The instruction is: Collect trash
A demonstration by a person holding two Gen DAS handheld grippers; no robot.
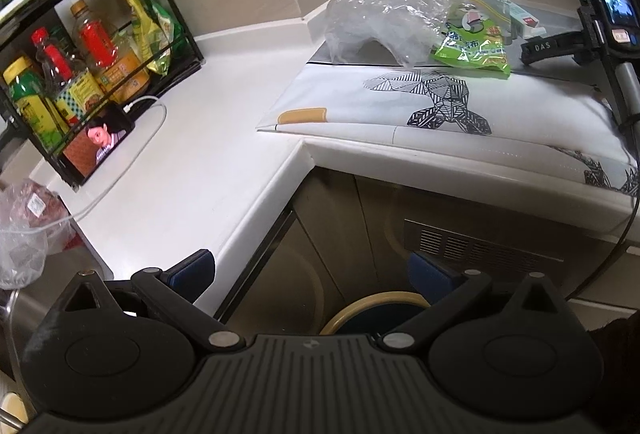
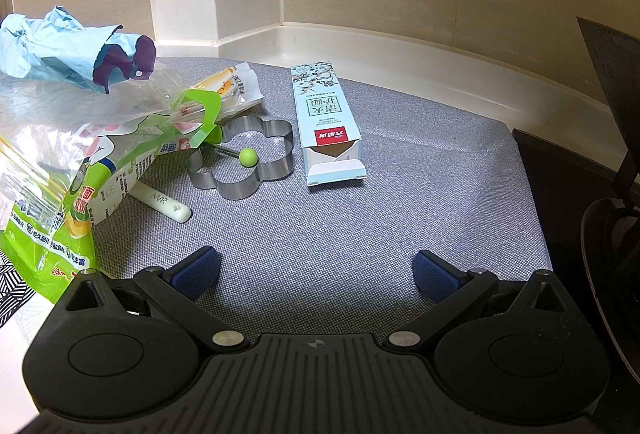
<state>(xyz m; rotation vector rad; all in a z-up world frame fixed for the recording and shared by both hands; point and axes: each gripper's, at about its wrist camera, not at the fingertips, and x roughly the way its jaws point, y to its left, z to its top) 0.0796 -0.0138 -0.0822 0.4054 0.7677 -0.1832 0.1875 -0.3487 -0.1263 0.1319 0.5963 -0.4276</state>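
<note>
Right gripper (image 2: 316, 270) nearest, fingers spread wide, nothing between, hovering over grey mat (image 2: 360, 226). Left gripper (image 1: 312, 270) also released, empty, out past counter edge above bin (image 1: 376, 310).

Trash from my view: green packet (image 2: 60, 202) near left, opened carton (image 2: 326, 122) further ahead, clear plastic bag (image 2: 80, 102) and crumpled blue paper (image 2: 60, 50) far left.

Risks I see: metal flower ring (image 2: 244, 158) and white pen (image 2: 166, 208) just beside packet, could snag non-trash. Bag slippery, overlaps packet, may drag pile off the edge. Carton flap open, may crush or slip.
</note>
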